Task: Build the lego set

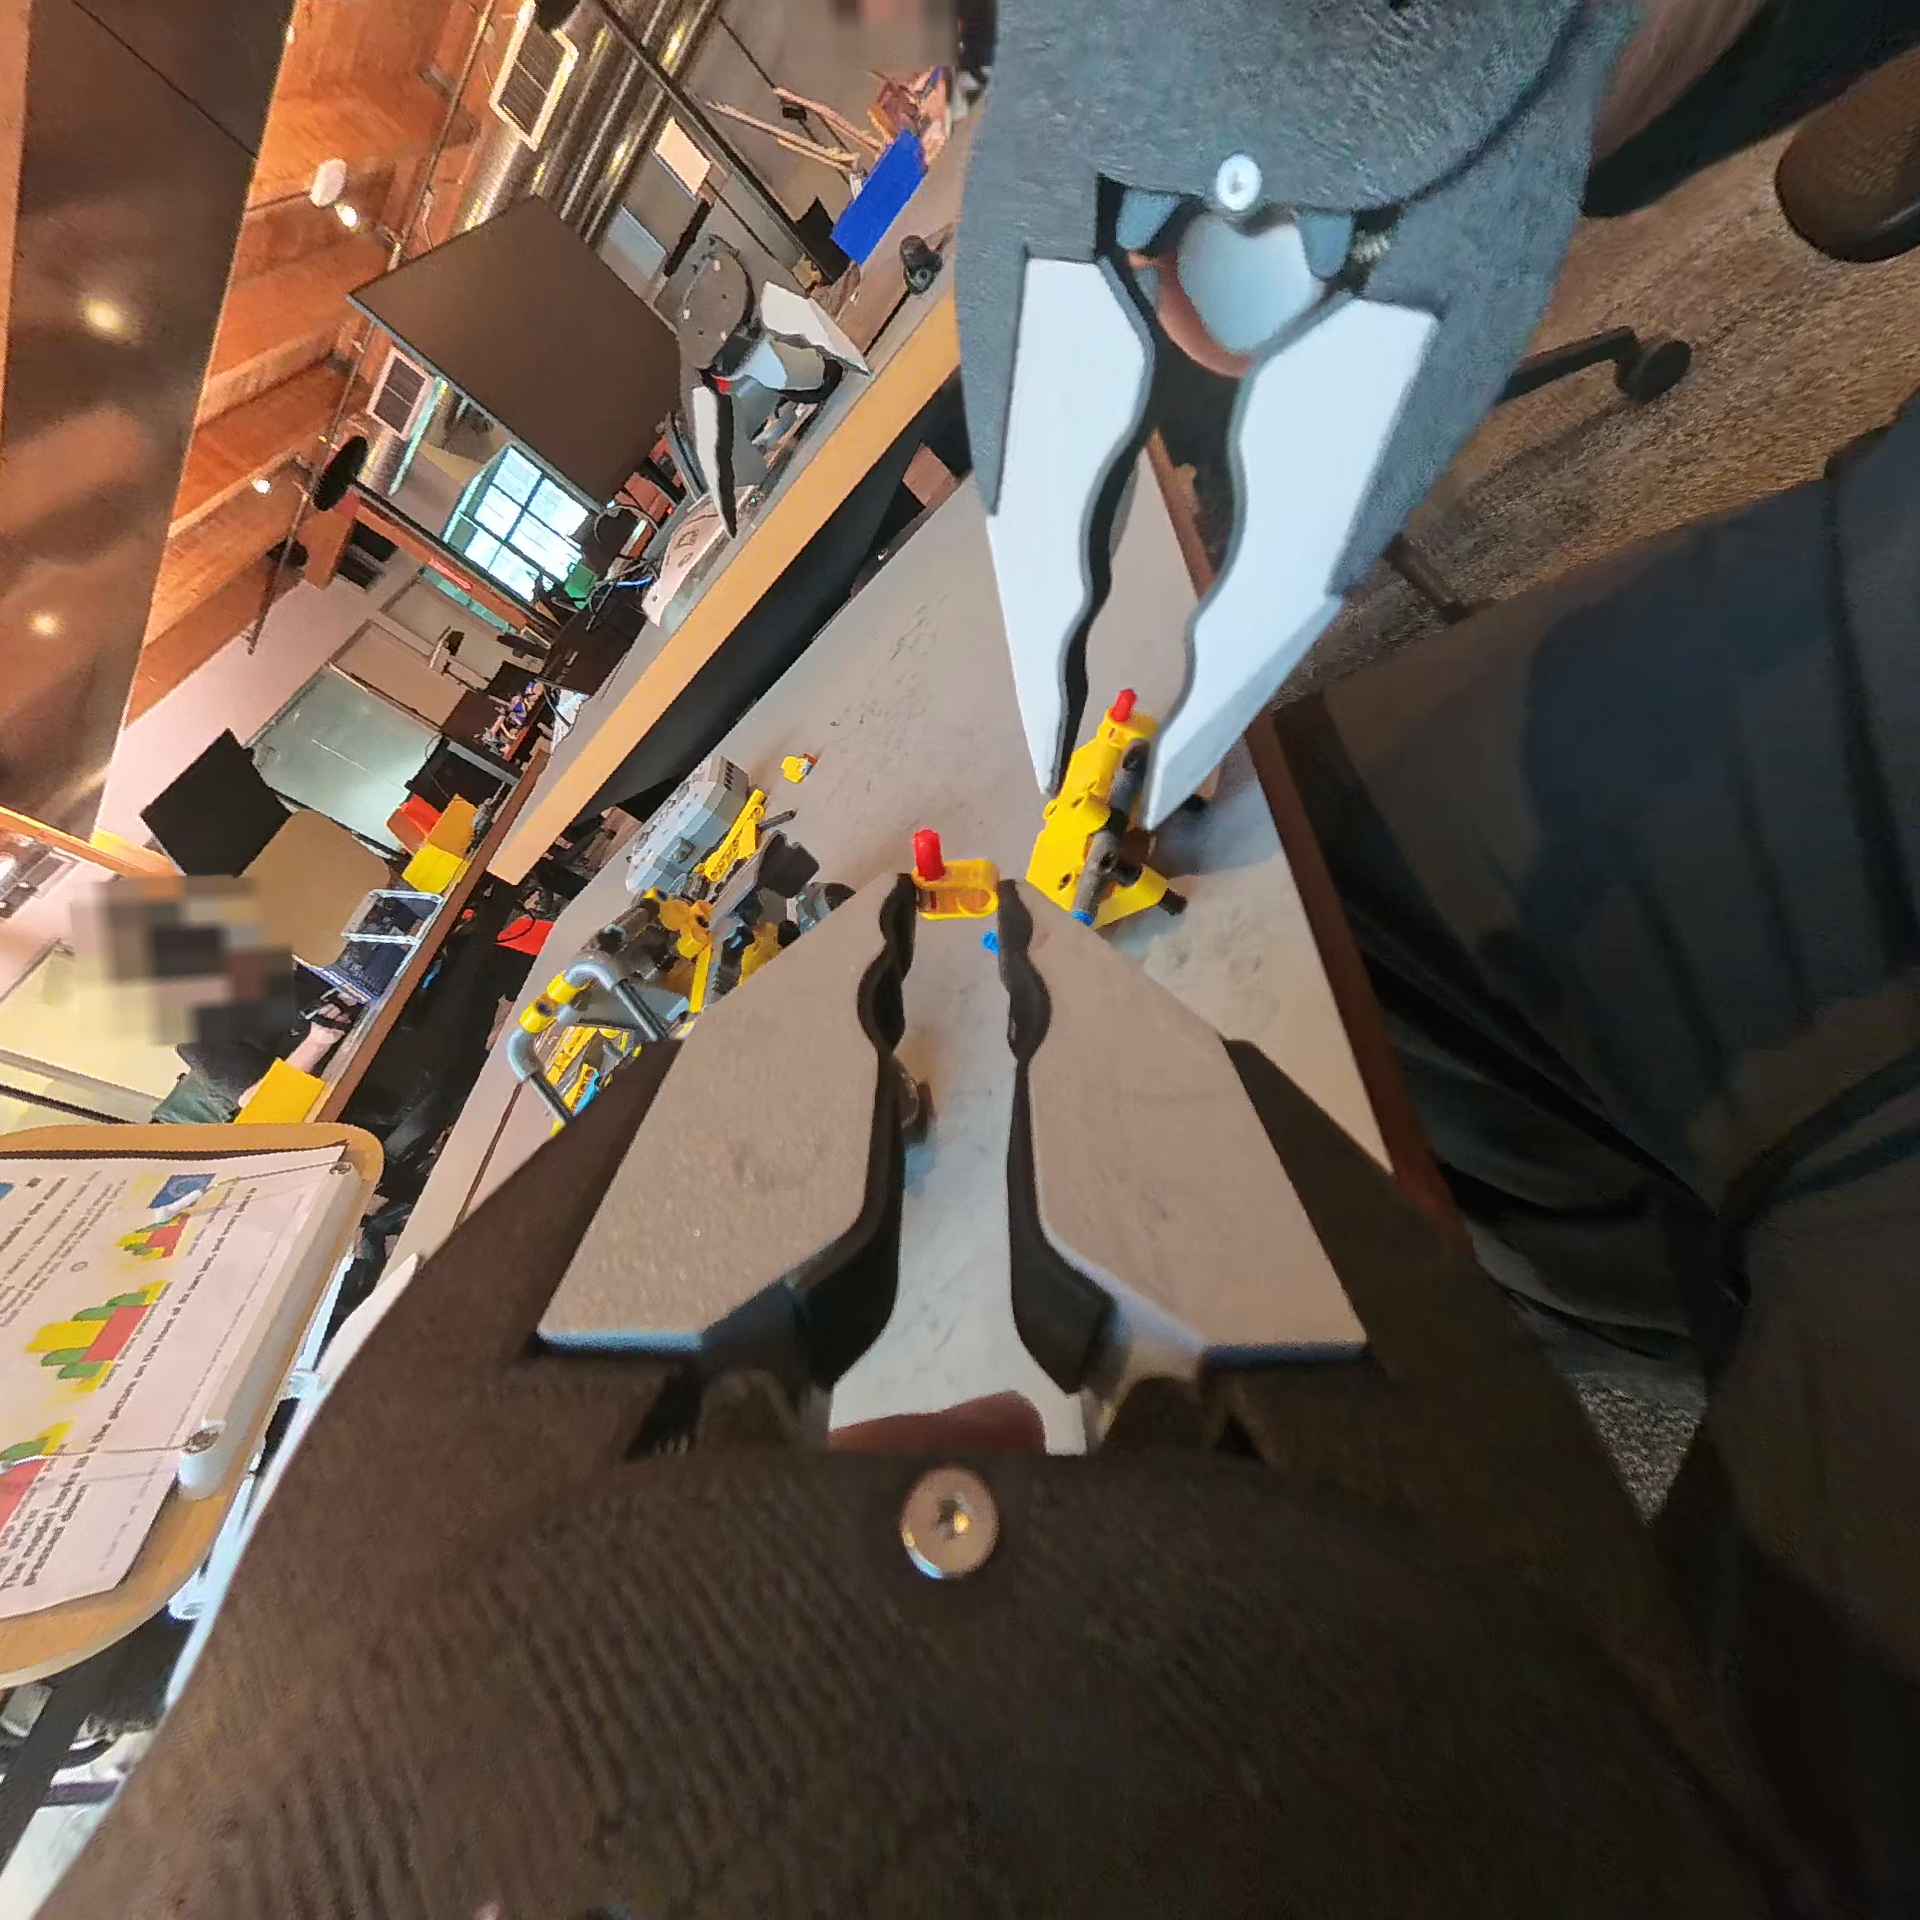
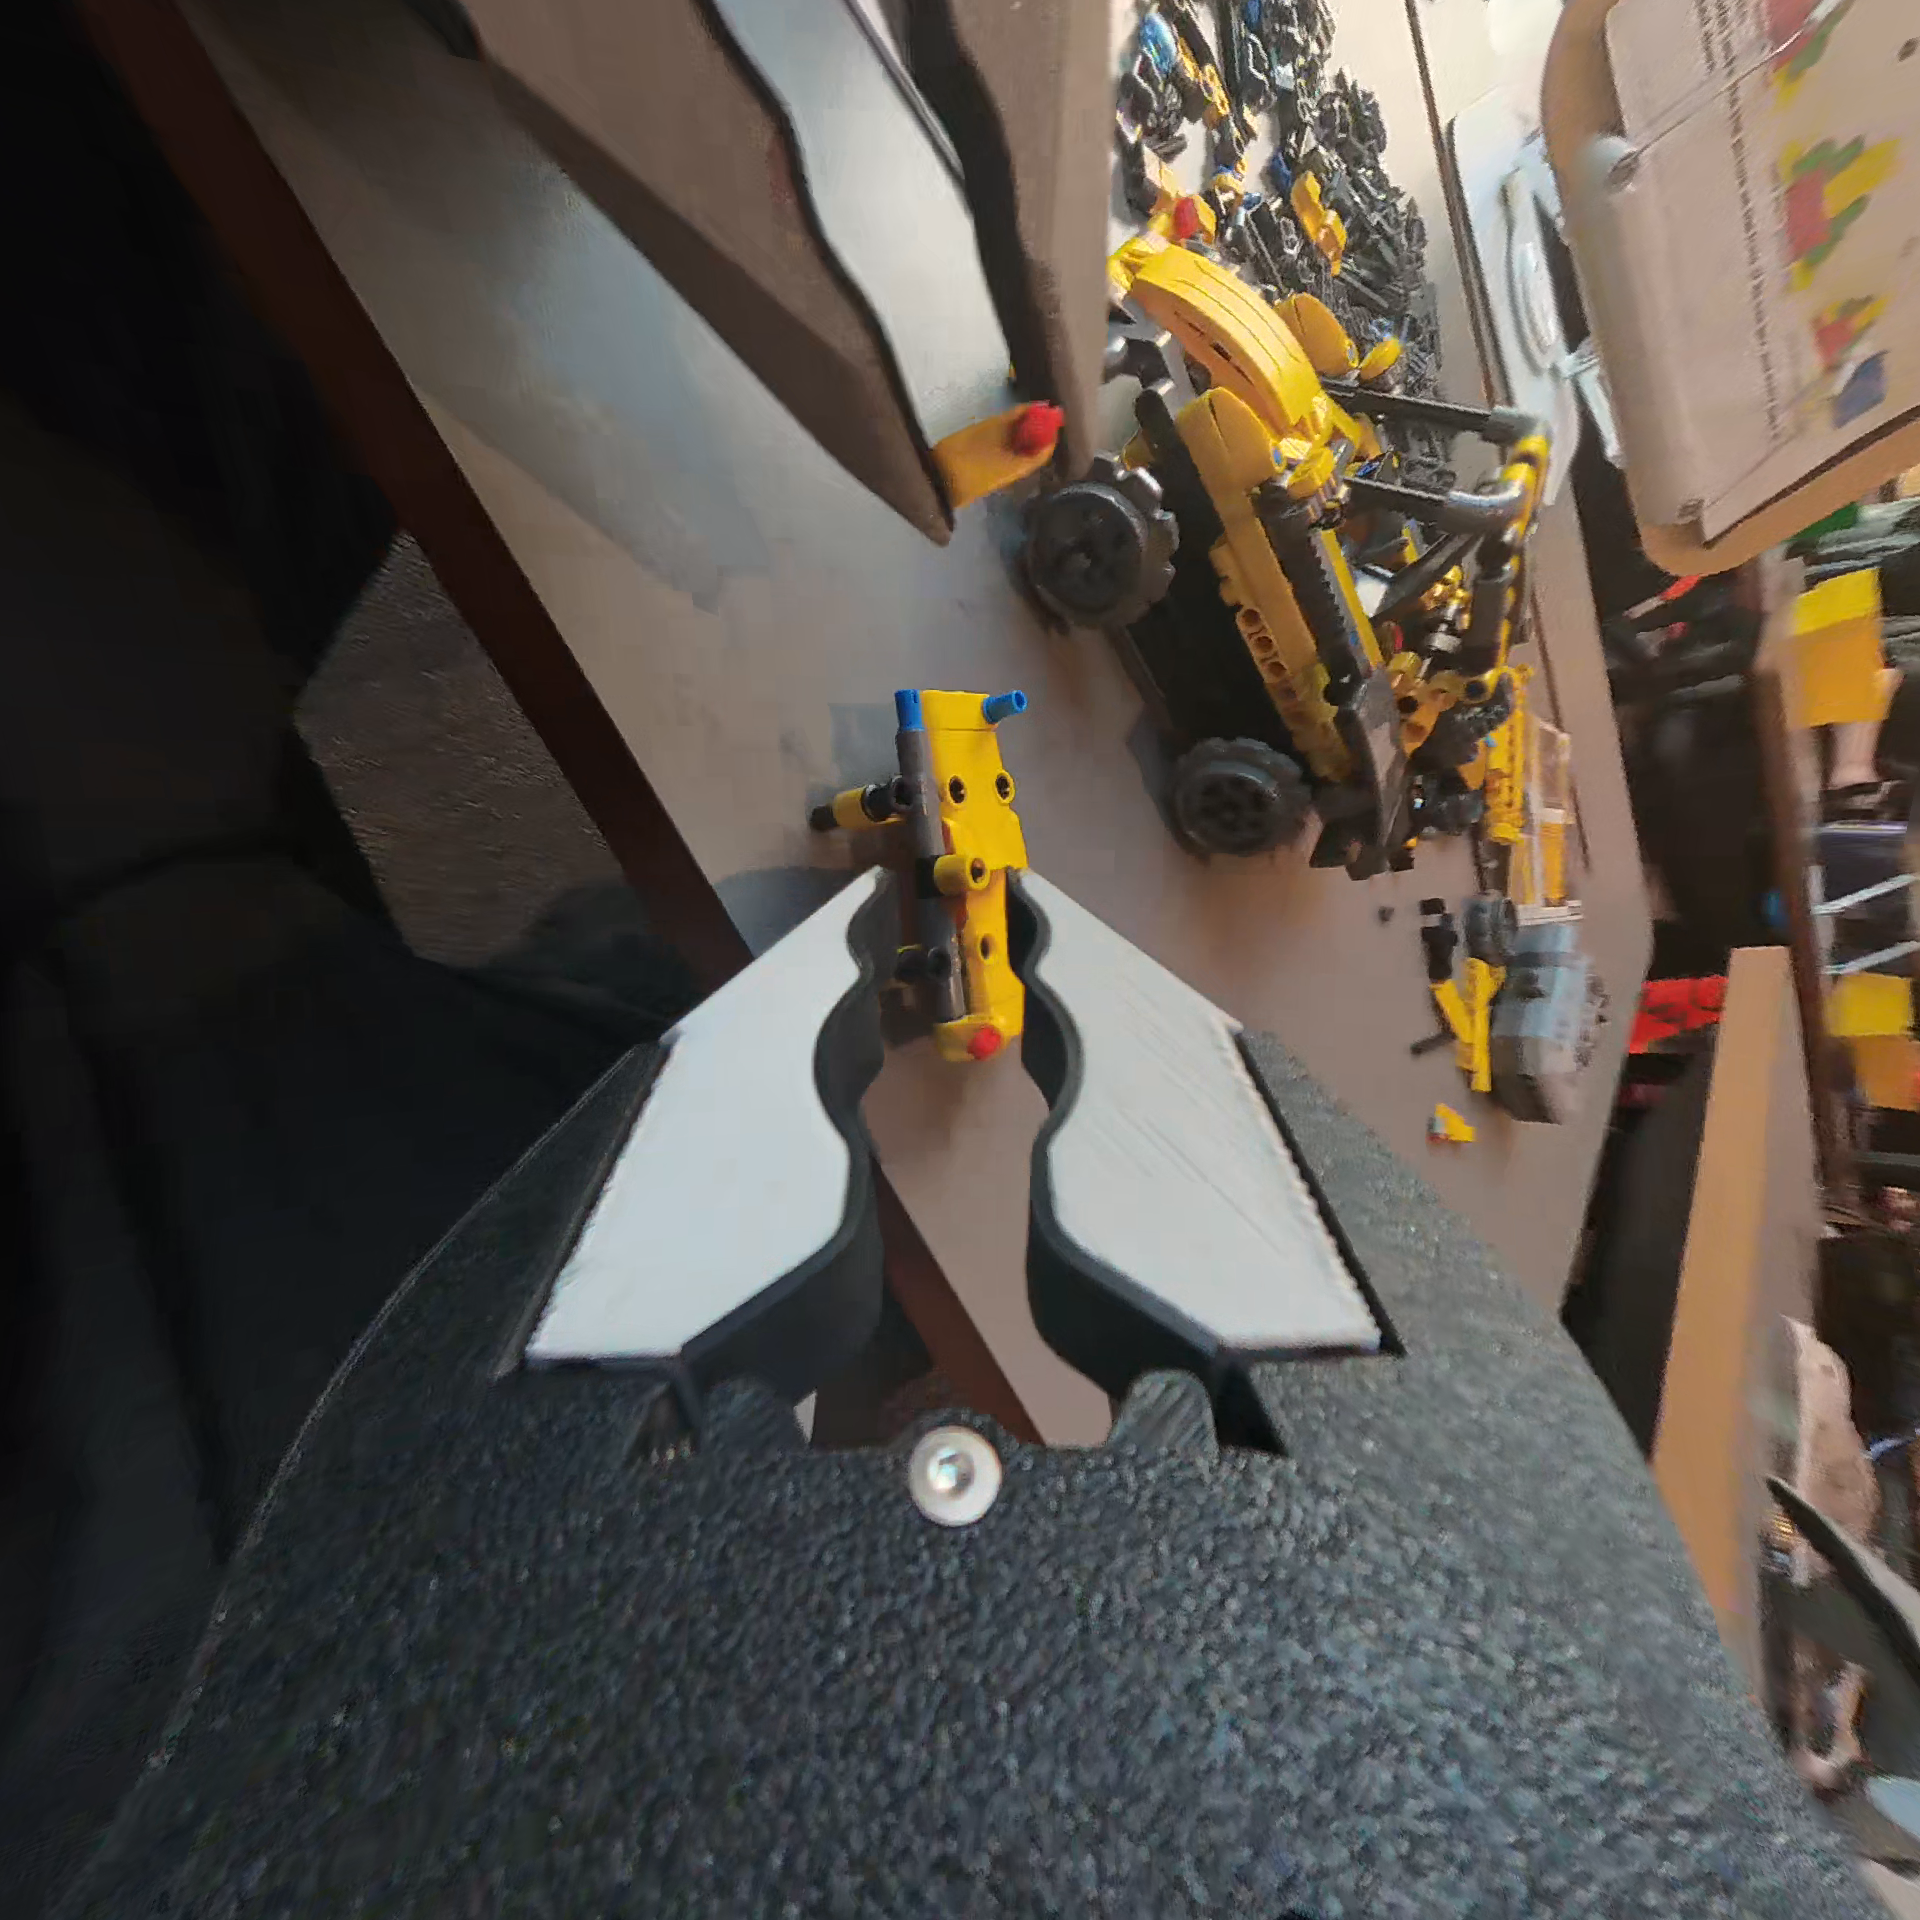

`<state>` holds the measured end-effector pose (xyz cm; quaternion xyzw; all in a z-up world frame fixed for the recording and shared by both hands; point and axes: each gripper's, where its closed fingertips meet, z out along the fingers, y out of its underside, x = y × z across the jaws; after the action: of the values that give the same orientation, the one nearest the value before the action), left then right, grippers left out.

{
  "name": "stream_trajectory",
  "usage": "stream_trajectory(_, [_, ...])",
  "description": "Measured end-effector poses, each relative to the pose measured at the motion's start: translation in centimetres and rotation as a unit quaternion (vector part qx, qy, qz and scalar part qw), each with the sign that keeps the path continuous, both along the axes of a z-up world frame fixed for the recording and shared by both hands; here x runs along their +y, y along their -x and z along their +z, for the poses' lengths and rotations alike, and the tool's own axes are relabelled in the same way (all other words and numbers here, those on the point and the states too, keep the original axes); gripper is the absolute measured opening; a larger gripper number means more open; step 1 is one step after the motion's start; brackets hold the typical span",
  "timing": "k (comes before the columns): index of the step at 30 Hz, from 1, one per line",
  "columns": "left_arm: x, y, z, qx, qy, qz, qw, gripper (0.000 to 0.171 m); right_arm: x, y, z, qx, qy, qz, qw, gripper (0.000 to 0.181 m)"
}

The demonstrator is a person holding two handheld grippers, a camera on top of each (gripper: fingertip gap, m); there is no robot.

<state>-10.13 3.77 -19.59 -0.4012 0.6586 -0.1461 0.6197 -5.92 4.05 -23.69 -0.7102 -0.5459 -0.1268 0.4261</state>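
Gripping a small yellow connector with a red pin [image 1: 951, 878] at its very fingertips, the left gripper [image 1: 956, 904] is hovering above the grey tabletop [image 1: 904, 717]; its jaws are closing narrowly on the piece, with the red pin standing up out of it. In the right wrist view the same piece [image 2: 997, 449] is showing as a yellow tab with a red stud pinched at the tips of the far gripper.

The right gripper [image 2: 951, 883] is clasping a yellow beam sub-assembly [image 2: 966, 862], a yellow and grey stack with black pins, a red pin at the near end and blue pins at the far end. Its jaws are standing partly apart and are pressing on the assembly's sides. The long axis of this assembly is running along the fingers, so its blue-pinned end is projecting forward past the tips. In the left wrist view the same assembly [image 1: 1096, 821] is hanging from the right gripper's white fingers [image 1: 1049, 582], just beside the left gripper's piece, slightly ahead and to its right. The two held parts are near each other but apart.

Beyond them a yellow and black toy vehicle with knobbly wheels [image 2: 1299, 582] is lying on the table, loose bricks [image 2: 1496, 997] are lying around it, and a clipboard with coloured brick diagrams [image 1: 156, 1340] is standing at the left.
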Motion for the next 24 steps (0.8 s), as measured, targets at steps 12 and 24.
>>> stream_trajectory(12, [-0.9,-0.1,0.1,-0.004,0.002,-0.022,1.000,0.012,1.4,0.6,-0.4,-0.067,-0.107,0.037,0.991,0.016])
stream_trajectory(24, [-0.7,0.2,0.5,-0.014,-0.001,-0.015,1.000,0.012,2.0,2.1,2.6,0.038,-0.057,0.115,0.991,0.016])
